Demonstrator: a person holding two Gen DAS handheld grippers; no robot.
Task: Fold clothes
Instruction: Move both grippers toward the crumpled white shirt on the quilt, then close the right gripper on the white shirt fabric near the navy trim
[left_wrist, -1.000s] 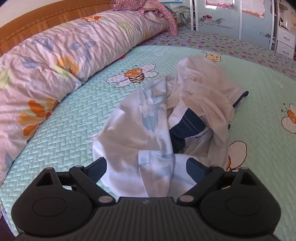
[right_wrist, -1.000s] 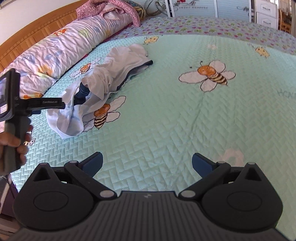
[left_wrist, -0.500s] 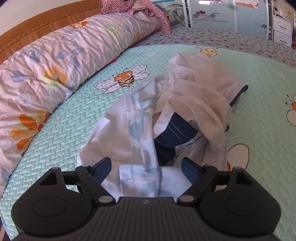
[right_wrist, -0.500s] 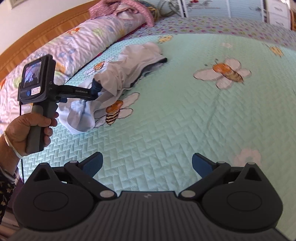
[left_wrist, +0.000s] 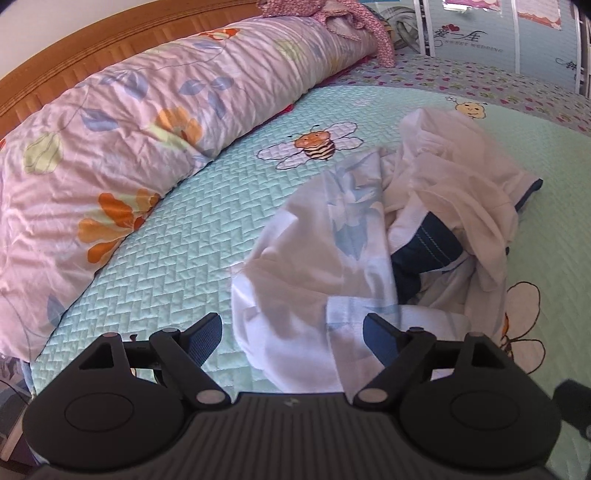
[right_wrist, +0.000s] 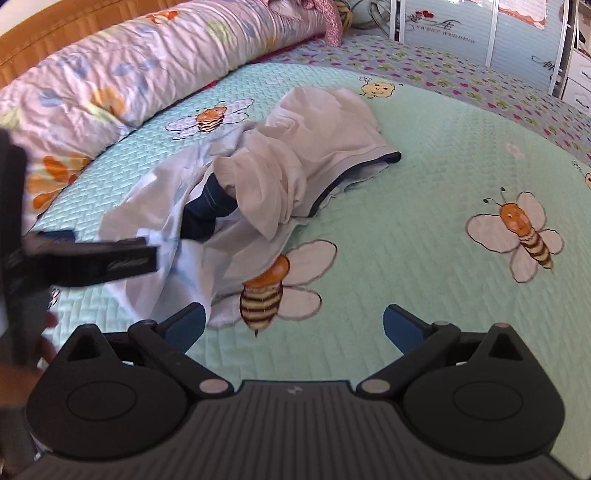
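Observation:
A crumpled pile of clothes (left_wrist: 424, 206) lies on the mint bee-print bedspread (left_wrist: 207, 236): a pale blue-flowered white garment (left_wrist: 314, 280), a cream one (right_wrist: 291, 155) and a dark navy piece (left_wrist: 424, 247). My left gripper (left_wrist: 291, 332) is open, and the near edge of the flowered garment lies loose between its fingers. My right gripper (right_wrist: 293, 325) is open just above the bedspread, by the pile's near right edge and a stitched bee (right_wrist: 266, 288). The right wrist view shows the left gripper (right_wrist: 147, 258) blurred at the pile's left side.
A long pink floral quilt roll (left_wrist: 129, 147) runs along the wooden headboard (left_wrist: 92, 62) to the left of the pile. More clothes (left_wrist: 332, 18) are heaped at its far end. Cabinets (right_wrist: 461, 33) stand beyond the bed. A hand (right_wrist: 22, 362) holds the left gripper's handle.
My right gripper has swung left toward the pile, which is now large and close in its view. The left gripper's view has shifted left, and its jaws are slightly narrower than a second ago.

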